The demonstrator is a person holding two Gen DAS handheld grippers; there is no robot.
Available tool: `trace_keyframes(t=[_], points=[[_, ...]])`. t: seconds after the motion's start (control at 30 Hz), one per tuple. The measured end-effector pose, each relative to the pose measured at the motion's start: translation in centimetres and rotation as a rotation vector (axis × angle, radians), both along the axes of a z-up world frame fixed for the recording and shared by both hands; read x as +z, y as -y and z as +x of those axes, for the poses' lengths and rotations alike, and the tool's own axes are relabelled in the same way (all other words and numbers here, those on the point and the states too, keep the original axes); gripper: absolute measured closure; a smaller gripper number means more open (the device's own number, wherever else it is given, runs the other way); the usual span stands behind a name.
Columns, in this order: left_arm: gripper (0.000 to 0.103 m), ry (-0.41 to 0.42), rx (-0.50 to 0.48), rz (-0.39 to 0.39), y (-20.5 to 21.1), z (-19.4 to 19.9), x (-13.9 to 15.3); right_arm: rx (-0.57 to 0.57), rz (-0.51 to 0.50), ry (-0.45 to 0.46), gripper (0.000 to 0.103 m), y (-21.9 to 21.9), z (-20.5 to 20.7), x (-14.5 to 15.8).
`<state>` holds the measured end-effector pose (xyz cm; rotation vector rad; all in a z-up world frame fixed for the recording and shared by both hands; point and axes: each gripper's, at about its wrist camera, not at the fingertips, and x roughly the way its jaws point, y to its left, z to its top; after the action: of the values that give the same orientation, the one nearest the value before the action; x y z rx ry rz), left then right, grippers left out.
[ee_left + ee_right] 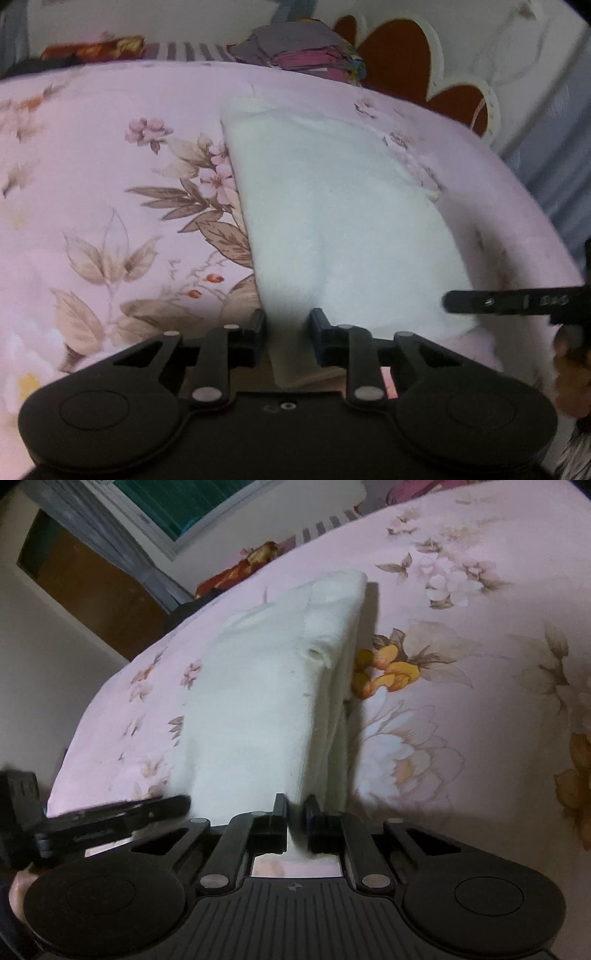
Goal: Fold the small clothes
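Pink floral bedsheet point(110, 166) covers the whole working surface. Its far edge curves across the top of the left wrist view, its right edge drops off past the white garment point(332, 206); broad bare sheet lies to the garment's left.

Beyond the sheet's far edge: a stack of folded clothes point(306, 51) and a headboard with red-brown heart-shaped cutouts point(399, 55). Right wrist view shows a window point(192, 502) and curtain point(110, 535) past the sheet's other end.

White garment: folded into a long strip on the sheet, near end lifted off it.

Left gripper point(288, 332): jaws clamped on the garment's near edge, cloth between the pads.

Right gripper point(295, 816): jaws nearly together, pinching the same end beside it.
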<state>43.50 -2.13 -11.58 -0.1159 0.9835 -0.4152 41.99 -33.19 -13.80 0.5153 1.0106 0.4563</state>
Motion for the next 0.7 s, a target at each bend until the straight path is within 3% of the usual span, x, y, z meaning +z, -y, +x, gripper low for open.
trace_keyframes(t=[0.1,0.17,0.2,0.33,0.43,0.53,0.6,0.63,0.67,0.7], points=[[0.074,-0.028,0.004,-0.035,-0.7,0.1,-0.7,0.014,-0.062,-0.01,0.097,-0.5,-0.5,-0.9],[0.071,-0.039,0.016,-0.046,-1.0,0.1,-0.1,-0.008,-0.044,-0.019,0.096,0.0,-0.3,-1.0],[0.071,-0.013,0.025,-0.057,-1.3,-0.2,0.6,-0.02,-0.058,-0.006,0.096,0.2,-0.4,-0.4],[0.057,0.118,0.048,-0.086,-1.5,0.1,3.4,-0.102,-0.092,0.158,0.096,1.2,-0.2,3.7],[0.053,0.182,0.034,-0.063,0.6,2.5,4.2,-0.113,-0.115,0.221,0.096,-0.2,2.2,5.0],[0.042,0.188,0.028,0.001,3.1,4.9,3.7,-0.113,-0.122,0.258,0.096,-2.4,4.9,4.8],[0.042,0.159,0.008,0.027,4.3,6.3,2.6,-0.095,-0.152,0.227,0.096,-3.9,6.6,3.5],[0.047,0.113,0.009,0.085,4.8,7.0,1.6,-0.081,-0.179,0.199,0.096,-4.3,7.2,2.5],[0.042,0.099,0.01,0.138,5.0,6.9,1.0,-0.057,-0.217,0.137,0.103,-5.0,7.9,1.1],[0.041,0.093,-0.003,0.161,4.9,7.0,0.3,-0.047,-0.212,0.118,0.103,-5.1,8.1,0.4]])
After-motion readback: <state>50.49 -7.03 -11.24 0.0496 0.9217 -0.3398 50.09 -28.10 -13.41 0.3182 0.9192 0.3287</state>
